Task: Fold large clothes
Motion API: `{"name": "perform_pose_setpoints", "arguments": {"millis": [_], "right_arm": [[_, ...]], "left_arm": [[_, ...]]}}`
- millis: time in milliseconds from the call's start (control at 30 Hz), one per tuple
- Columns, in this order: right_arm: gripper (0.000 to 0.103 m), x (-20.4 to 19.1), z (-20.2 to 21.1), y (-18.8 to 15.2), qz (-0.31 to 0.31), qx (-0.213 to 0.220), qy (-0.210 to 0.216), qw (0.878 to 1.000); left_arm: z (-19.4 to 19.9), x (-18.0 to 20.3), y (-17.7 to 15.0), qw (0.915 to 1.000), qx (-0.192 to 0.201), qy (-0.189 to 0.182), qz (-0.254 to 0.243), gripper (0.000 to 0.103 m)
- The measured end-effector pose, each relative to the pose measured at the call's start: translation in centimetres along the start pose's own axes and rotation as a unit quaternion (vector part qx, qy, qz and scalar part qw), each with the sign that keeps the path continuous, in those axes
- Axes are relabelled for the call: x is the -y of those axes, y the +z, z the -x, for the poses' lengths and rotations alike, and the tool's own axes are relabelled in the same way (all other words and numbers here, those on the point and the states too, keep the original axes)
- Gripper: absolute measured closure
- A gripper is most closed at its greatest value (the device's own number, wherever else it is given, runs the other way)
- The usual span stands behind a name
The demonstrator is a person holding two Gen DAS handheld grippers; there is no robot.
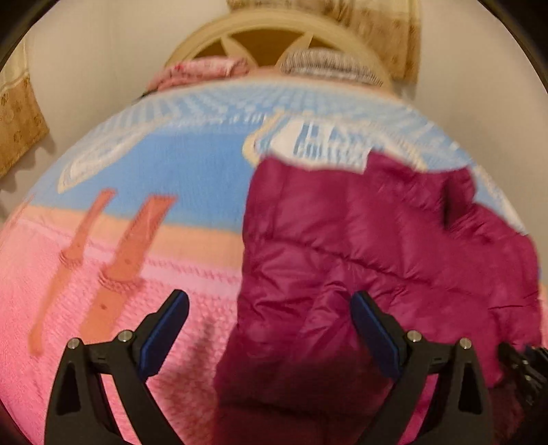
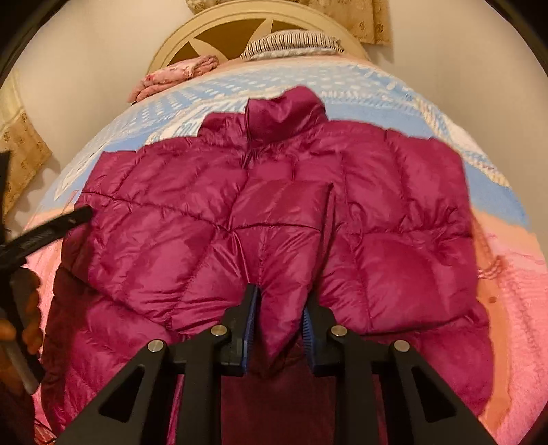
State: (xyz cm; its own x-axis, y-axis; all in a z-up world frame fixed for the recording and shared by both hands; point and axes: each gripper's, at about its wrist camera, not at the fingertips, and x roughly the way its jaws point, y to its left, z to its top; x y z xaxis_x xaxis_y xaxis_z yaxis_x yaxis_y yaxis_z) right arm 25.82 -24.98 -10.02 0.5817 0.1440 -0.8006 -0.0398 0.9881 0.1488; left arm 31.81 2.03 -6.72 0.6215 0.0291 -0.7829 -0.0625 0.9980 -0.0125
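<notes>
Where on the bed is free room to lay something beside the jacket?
The pink and blue bedspread is bare left of the magenta jacket, from near edge to the folded pink cloth. A narrower strip lies right. The middle is crowded: jacket, both grippers.

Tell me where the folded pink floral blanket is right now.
The folded pink floral blanket lies at the far left end of the bed, against the cream headboard, left of the striped pillow and beyond the magenta puffer jacket.
</notes>
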Motion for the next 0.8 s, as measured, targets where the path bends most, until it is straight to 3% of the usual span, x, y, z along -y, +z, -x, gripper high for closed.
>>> {"name": "perform_pose_setpoints", "arguments": {"millis": [167,267,400,433,533,633,800], "right_arm": [[0.076,0.7,-1.2,-0.5,-0.003,0.014,0.014,1.000],[0.075,0.7,-1.1,-0.5,-0.004,0.016,0.015,1.000],[0.064,1.8,0.8,-0.9,-0.020,0.009,0.034,0.999],[0.057,2.7,2.0,-1.1,-0.035,0.018,0.027,0.999],[0.056,4.2,5.9,-1.2,-0.073,0.075,-0.012,0.994],[0.056,2.5,7.8,0.6,-0.049,0.109,-0.009,0.993],[0.056,-1.2,2.9,4.3,-0.008,0.077,0.009,0.997]], "left_arm": [[-1.4,-0.8,-1.7,0.9997,0.007,0.003,0.022,0.001],[-2.2,-1.8,-2.1,0.9986,-0.006,-0.020,0.049,0.000],[-1.8,-1.8,-2.4,0.9987,-0.002,-0.016,0.048,0.000],[-1.8,-1.8,-2.5,0.9988,-0.002,-0.016,0.047,0.000],[-1.7,-1.8,-2.5,0.9989,-0.002,-0.012,0.045,0.000],[-1.7,-1.4,-2.3,0.9991,-0.002,-0.006,0.042,0.000],[-1.8,-1.5,-2.3,0.9991,-0.003,-0.006,0.042,0.000]]}}
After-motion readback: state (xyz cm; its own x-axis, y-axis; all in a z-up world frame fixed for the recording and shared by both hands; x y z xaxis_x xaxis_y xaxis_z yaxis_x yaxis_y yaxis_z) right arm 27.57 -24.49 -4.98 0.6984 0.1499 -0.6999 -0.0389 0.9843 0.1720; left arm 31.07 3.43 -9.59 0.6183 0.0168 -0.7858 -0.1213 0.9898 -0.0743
